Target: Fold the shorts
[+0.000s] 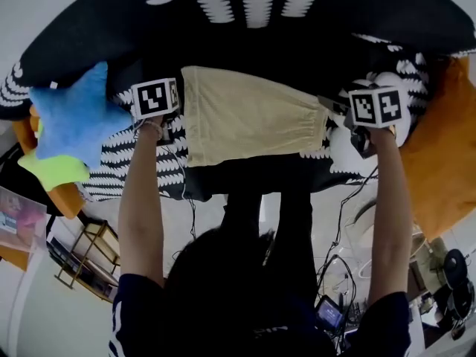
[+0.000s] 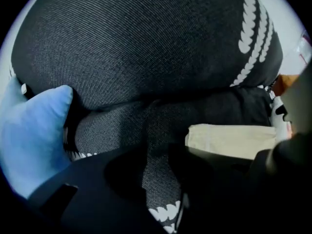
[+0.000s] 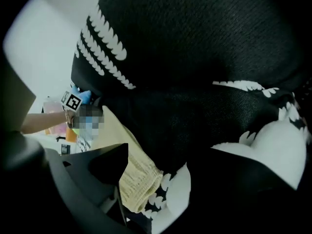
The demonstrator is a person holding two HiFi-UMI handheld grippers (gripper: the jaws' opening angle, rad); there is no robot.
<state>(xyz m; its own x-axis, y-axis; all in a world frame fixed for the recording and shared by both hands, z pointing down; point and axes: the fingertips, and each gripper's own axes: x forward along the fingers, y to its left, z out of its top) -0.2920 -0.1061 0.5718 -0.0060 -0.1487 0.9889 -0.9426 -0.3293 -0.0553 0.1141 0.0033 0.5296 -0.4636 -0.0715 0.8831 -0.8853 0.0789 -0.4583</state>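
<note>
1. The left gripper [image 1: 165, 129] points down with its jaws a little apart. Only the black cover [image 1: 297, 28] with its white pattern shows in the gap, and nothing is held.
2. The right gripper [image 1: 358, 136] has its jaws spread wide. The gathered end of the shorts [image 1: 249, 117] lies between them, close to the jaw at 9 o'clock and not squeezed.
3. The pale yellow shorts lie flat on the cover between the two tongs. The left gripper is just beside them at their 9 o'clock, and the right gripper is at their 3 o'clock.
4. A blue star cushion [image 1: 74, 117] lies at 9 o'clock of the left gripper.
5. The cover runs on towards 12 o'clock.
</note>
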